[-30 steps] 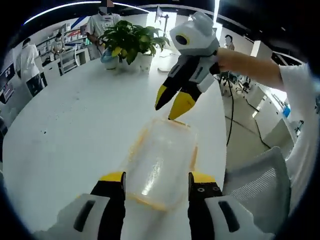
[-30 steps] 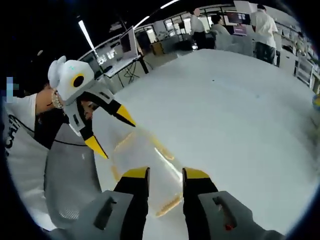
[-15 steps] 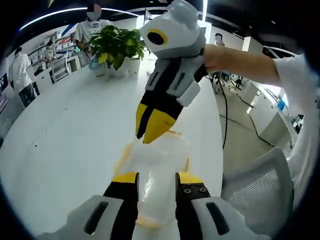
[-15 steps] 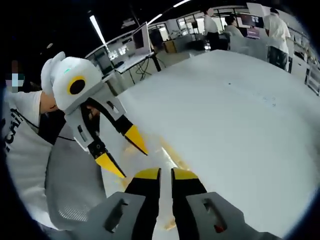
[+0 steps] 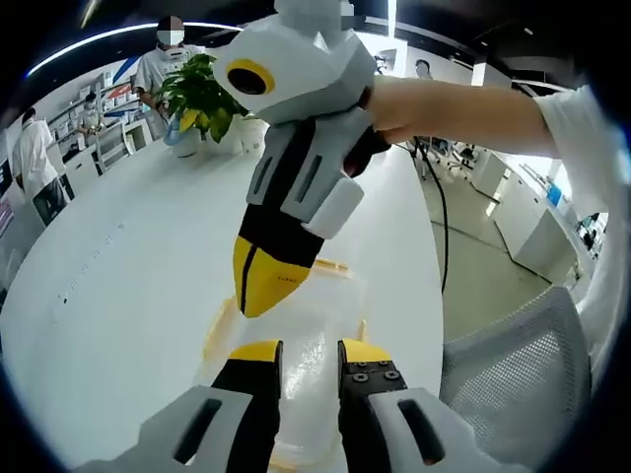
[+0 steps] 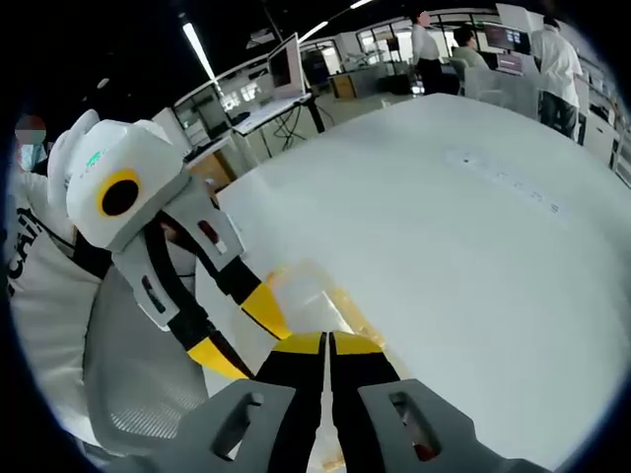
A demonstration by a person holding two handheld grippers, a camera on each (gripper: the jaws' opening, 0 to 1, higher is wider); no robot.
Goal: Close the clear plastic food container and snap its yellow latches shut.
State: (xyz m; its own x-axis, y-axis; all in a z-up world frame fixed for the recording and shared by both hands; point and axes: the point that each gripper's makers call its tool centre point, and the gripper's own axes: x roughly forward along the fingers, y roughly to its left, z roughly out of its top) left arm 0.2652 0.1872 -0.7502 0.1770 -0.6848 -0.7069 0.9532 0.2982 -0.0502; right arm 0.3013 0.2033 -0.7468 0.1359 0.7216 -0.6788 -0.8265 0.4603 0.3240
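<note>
The clear plastic container (image 5: pixel 320 317) lies on the white table (image 5: pixel 108 286), with a yellow latch (image 5: pixel 217 323) along its left side. My left gripper (image 5: pixel 304 353) hovers over its near end, open by a narrow gap. My right gripper (image 5: pixel 258 301) comes down from above, shut, with its yellow tip on or just over the lid; I cannot tell which. In the right gripper view the container (image 6: pixel 308 284) sits just past my shut right gripper (image 6: pixel 326 343). The left gripper (image 6: pixel 242 333) reaches in from the left with its two jaws spread, beside the container's edge.
A potted plant (image 5: pixel 202 94) stands at the table's far end, with people behind it. A grey mesh chair (image 5: pixel 513 365) is at the table's right edge, and the same chair (image 6: pixel 128 374) appears under the left gripper. Desks and a monitor (image 6: pixel 291 64) are beyond.
Both grippers have come in close over the container. The right gripper's jaws went from open to shut. The left gripper's jaws narrowed from a wide gap to a small one.
</note>
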